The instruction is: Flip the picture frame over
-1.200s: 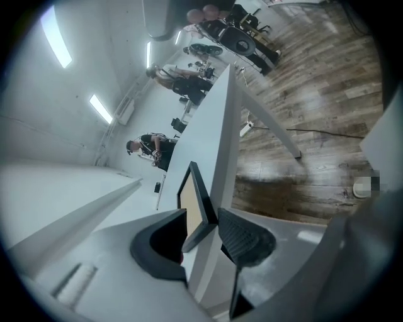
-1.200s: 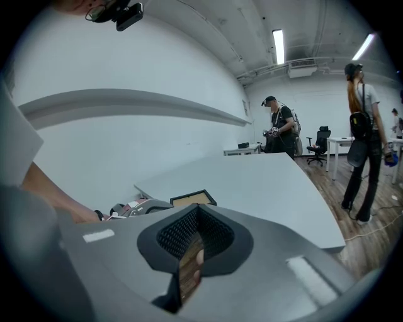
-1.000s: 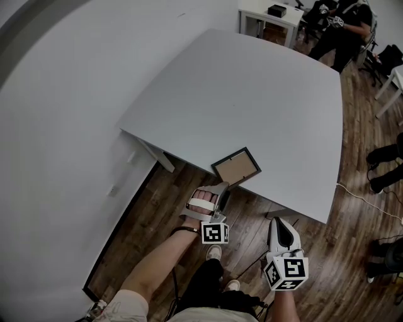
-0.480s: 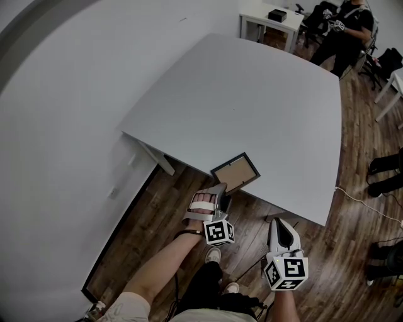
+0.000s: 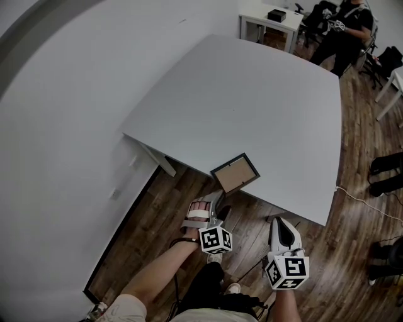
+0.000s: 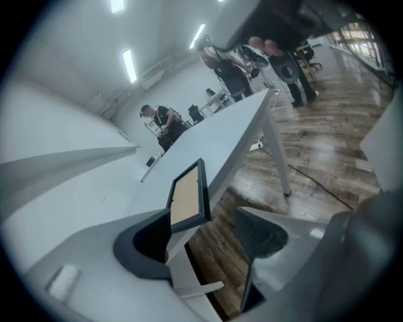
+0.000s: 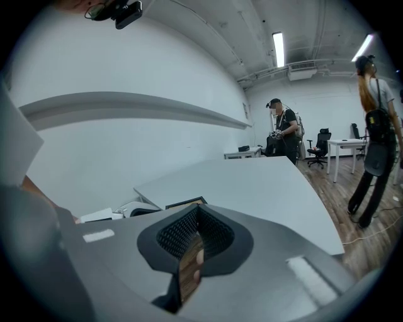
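Note:
A black-rimmed picture frame (image 5: 235, 172) lies flat with its tan panel up at the near edge of the grey table (image 5: 252, 94), one corner poking over the edge. My left gripper (image 5: 220, 202) hovers over the floor just short of that corner, open. In the left gripper view the frame (image 6: 187, 195) sits ahead of the wide-apart jaws, and nothing is between them (image 6: 204, 233). My right gripper (image 5: 280, 221) hangs lower right, off the table, shut and empty. The right gripper view shows the frame (image 7: 186, 203) just past its closed tips (image 7: 196, 210).
A white wall runs along the table's left side. Wood floor (image 5: 157, 214) with a cable (image 5: 365, 201) surrounds the table. A small white table (image 5: 271, 19) with a black box stands at the back. People (image 5: 343, 25) stand at the far right.
The left gripper has drawn back slightly toward me from the frame's corner. The frame and the right gripper keep their places.

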The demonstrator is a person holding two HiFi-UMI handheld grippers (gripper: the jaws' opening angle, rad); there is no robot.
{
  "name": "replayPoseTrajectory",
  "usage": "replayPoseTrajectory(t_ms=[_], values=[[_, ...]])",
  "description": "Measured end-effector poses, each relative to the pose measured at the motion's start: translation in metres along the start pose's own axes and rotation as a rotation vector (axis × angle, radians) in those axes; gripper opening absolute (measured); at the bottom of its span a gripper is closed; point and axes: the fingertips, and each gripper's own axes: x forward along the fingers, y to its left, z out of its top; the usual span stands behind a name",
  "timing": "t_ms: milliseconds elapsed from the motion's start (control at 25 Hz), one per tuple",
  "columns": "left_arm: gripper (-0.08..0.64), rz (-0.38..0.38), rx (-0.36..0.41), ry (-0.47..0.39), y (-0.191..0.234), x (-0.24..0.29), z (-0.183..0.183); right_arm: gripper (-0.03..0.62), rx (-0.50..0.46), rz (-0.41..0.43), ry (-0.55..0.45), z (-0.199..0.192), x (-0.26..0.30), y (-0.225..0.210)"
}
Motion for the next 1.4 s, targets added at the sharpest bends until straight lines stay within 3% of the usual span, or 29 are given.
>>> replayPoseTrajectory(t_ms=[80,360,480,640,760,960,1400], values=[[0.313,0.002,-0.105,-0.043,0.006,-0.014,0.008,0.026,-0.001,0.000,-0.005,0.003,0.000,-0.001],[0.304,0.043,-0.632,-0.224,0.052,-0.067,0.031,0.026,-0.009,0.006,-0.033,0.013,-0.002,0.004],[0.272,0.097,-0.776,-0.311,0.079,-0.089,0.041,0.026,-0.016,0.006,-0.050,0.021,-0.003,0.005],[0.188,0.170,-0.910,-0.401,0.106,-0.114,0.050,0.026,-0.026,0.005,-0.080,0.034,-0.007,0.006],[0.101,0.209,-0.978,-0.438,0.118,-0.129,0.053,0.026,-0.034,0.006,-0.109,0.046,-0.009,0.007],[0.003,0.258,-1.008,-0.467,0.132,-0.151,0.062,0.026,-0.048,0.012,-0.162,0.068,-0.016,0.011],[0.003,0.292,-1.032,-0.471,0.138,-0.185,0.087,0.026,-0.089,0.017,-0.239,0.096,-0.044,0.009]])
